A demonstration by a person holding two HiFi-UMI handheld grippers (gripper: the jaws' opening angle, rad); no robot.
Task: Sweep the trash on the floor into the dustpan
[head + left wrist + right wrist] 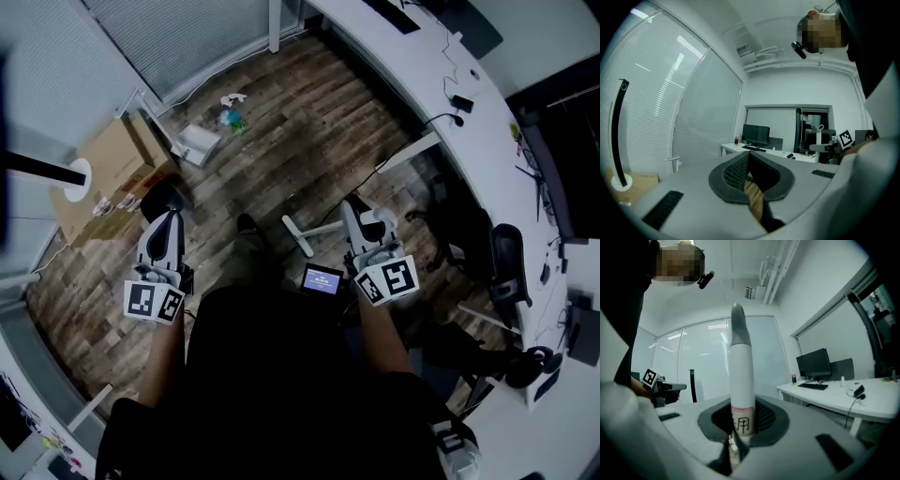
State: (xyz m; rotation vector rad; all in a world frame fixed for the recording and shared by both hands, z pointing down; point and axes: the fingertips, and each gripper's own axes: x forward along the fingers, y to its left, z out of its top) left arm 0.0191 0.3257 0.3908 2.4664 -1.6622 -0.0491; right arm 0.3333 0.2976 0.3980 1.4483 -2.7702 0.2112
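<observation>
We found the person standing on the plank floor (309, 141) with both tools held level at waist height. The left gripper (166, 208) was fully closed – its own view showed the jaws pressed together at the tips with nothing between them, only floorboards visible through the slot behind. The right gripper (356, 208) was closed narrowly on an upright white handle (739, 376), which rose between the pads and bore a printed label just above them. The trash (231, 114) – a few white and greenish scraps – lay on the floor well ahead of both grippers, near the blinds. A white flat object that we took for the dustpan (198, 143) lay just beside the scraps, close to a cardboard box (108, 173). Neither gripper touched the scraps or the dustpan. A long curved desk (441, 84) ran along the right side of the room. We could not tell from any view what the lower end of the handle carried.
</observation>
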